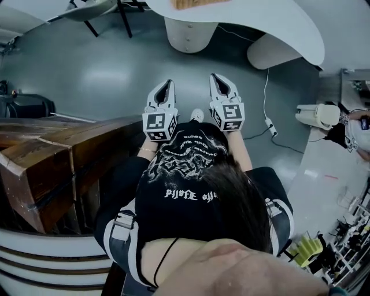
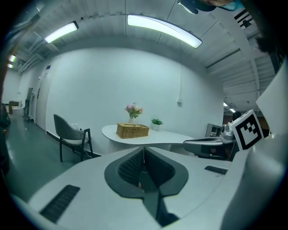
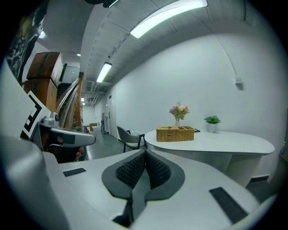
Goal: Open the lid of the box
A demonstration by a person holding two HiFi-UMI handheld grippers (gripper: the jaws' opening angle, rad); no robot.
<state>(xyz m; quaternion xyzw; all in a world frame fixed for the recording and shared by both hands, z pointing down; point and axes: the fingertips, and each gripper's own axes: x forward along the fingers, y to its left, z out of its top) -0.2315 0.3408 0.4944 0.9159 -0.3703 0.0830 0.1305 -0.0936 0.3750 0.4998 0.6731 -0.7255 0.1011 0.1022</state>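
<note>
The box is a woven wicker basket with a lid (image 2: 132, 130), closed, standing on a white curved table (image 2: 155, 140) some way ahead. It also shows in the right gripper view (image 3: 175, 133), and its edge shows at the top of the head view (image 1: 196, 3). I hold both grippers side by side at chest height, far short of the table. The left gripper (image 2: 144, 149) (image 1: 165, 88) is shut with nothing between its jaws. My right gripper (image 3: 145, 153) (image 1: 222, 82) is shut too and holds nothing.
A vase of pink flowers (image 3: 178, 111) and a small green plant (image 3: 211, 120) stand behind the box. A grey chair (image 2: 71, 137) is left of the table. A dark wooden structure (image 1: 52, 162) is close on my left. A cable and power strip (image 1: 269, 126) lie on the grey floor.
</note>
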